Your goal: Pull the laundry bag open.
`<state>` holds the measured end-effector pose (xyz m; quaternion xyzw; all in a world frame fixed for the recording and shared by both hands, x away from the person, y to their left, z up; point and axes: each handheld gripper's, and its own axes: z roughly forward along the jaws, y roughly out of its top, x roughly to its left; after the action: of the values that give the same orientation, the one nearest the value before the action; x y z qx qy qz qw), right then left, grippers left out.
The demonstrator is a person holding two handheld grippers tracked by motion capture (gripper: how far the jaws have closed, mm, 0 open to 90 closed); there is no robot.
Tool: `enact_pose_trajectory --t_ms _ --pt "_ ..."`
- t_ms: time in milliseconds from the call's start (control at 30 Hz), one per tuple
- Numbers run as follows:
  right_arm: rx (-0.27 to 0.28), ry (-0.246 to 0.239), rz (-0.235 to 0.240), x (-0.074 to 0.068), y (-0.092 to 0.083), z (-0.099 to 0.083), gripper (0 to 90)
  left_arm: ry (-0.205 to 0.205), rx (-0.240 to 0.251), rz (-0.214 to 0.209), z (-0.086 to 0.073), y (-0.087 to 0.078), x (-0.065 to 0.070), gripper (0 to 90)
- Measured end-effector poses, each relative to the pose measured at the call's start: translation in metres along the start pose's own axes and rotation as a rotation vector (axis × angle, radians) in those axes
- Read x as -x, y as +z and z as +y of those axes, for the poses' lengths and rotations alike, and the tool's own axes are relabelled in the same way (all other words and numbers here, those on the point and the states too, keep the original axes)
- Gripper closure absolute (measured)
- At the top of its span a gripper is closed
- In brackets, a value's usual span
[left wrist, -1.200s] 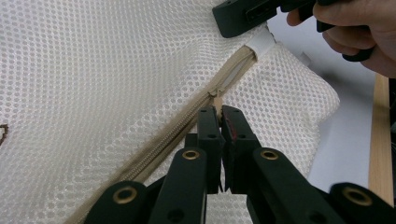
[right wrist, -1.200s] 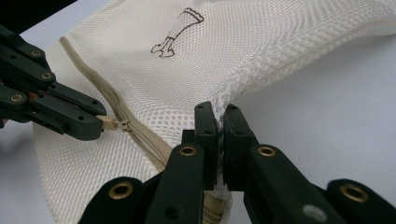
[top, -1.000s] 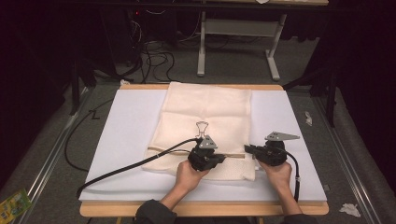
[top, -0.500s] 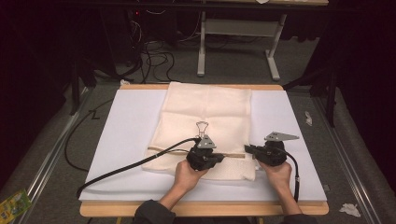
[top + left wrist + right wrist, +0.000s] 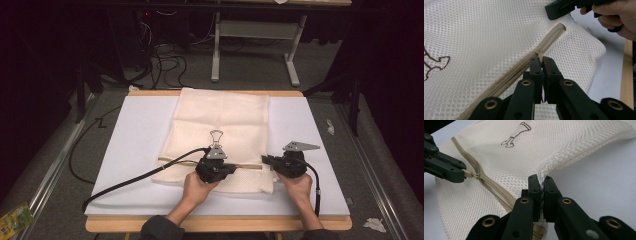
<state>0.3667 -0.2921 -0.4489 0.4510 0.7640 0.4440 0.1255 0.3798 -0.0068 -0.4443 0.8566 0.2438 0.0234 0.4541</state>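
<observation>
Cable (image 5: 135, 182): black, trails off the left gripper toward the near-left of the white mat (image 5: 135, 130); slack, clear of the work.
Mesh bag (image 5: 220, 125): cream, lies flat on the mat at table centre, long side running away from the person; a small brown drawn figure (image 5: 216, 136) sits mid-bag.
Zipper (image 5: 175, 161): tan, runs across the bag near its front edge; in the left gripper view it reads closed on the near side of the slider and open beyond it.
Left gripper (image 5: 541, 61): jaws pressed together on the zipper pull (image 5: 469, 173), low over the bag.
Right gripper (image 5: 540, 183): jaws pinched on the bag's mesh edge at the zipper's end, right side of the bag; the mesh puckers up into the jaws.
Step, as judged: working the slider along the zipper while the other end is anchored. Direction can't be told.
Doing it well: pull straight along the tooth line, low and level, not upward. Right gripper holds firm and draws lightly away so the tape stays taut and flat.
Watch: loose mesh beside the slider could snag in the teeth; the small pull could slip from the jaws if twisted.
</observation>
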Motion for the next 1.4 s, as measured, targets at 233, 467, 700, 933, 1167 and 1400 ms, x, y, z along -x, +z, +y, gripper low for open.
enact_pose_trajectory --t_ms 233,467,700,933,1167,1400 --pt "-0.005 -0.006 -0.015 0.0 0.0 0.0 87.6 -0.013 0.006 0.015 -0.003 -0.008 -0.005 87.1" --pt "-0.005 -0.002 -0.02 0.001 0.0 0.0 87.6 -0.025 0.024 0.029 -0.008 -0.018 -0.009 87.0" --pt "-0.002 0.002 -0.018 0.001 0.0 0.0 87.6 -0.044 0.041 0.026 -0.014 -0.024 -0.014 86.9" --pt "-0.001 0.003 -0.017 0.002 0.0 0.0 87.6 -0.044 0.052 0.017 -0.015 -0.028 -0.015 86.9" --pt "-0.008 0.004 -0.022 0.003 0.0 0.0 87.6 -0.05 0.058 0.025 -0.016 -0.033 -0.017 86.9" --pt "-0.012 0.002 -0.023 0.004 0.0 0.0 87.6 -0.047 0.057 0.04 -0.02 -0.042 -0.019 87.1"
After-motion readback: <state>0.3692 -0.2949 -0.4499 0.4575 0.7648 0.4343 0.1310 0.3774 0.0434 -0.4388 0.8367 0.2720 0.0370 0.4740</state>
